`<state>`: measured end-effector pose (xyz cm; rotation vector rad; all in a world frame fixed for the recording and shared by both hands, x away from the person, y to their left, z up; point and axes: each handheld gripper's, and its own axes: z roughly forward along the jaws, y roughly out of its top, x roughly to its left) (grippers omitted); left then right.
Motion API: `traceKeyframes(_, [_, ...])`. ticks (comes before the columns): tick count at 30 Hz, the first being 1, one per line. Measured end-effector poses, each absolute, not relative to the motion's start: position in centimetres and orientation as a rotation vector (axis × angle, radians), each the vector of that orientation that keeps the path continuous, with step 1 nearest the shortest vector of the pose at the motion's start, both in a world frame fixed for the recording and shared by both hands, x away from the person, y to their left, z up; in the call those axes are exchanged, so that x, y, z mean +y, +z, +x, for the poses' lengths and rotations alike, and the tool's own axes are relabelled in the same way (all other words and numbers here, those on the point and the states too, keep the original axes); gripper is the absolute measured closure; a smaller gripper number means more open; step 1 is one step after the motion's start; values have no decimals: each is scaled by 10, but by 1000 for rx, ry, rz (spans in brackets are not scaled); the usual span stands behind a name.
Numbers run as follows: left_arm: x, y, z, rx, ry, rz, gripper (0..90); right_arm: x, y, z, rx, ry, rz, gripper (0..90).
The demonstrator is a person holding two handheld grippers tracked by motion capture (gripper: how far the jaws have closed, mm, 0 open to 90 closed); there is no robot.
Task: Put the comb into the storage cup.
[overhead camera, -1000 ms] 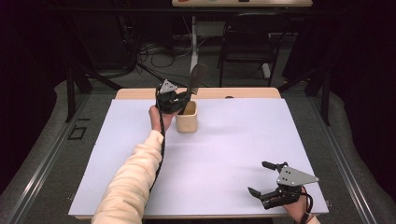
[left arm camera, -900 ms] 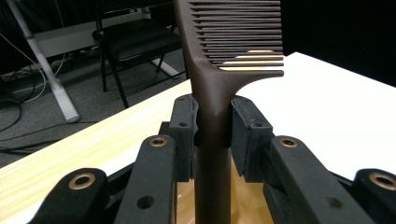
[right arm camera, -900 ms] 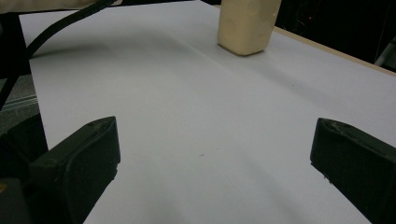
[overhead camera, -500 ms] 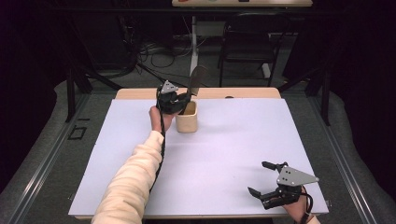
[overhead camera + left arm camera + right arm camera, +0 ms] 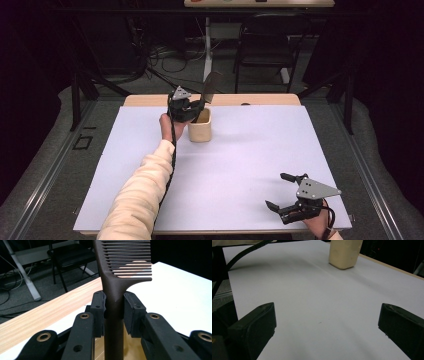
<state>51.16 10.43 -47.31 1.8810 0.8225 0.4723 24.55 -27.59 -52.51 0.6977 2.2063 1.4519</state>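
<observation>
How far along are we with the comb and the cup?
Done: the left gripper is shut on the comb, gripping its handle just below the teeth. In hand: the handle's lower end dips inside the beige cup, teeth upward. Left: let go, if the comb is meant to stand in the cup. The right gripper is open near the table's front edge, holding nothing.
</observation>
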Motion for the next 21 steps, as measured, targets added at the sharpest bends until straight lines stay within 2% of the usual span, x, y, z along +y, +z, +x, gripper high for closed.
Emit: traceKeyframes(21, [102, -480, 512, 831, 443, 1926, 717, -276, -525, 246, 2209, 1446, 695, 9])
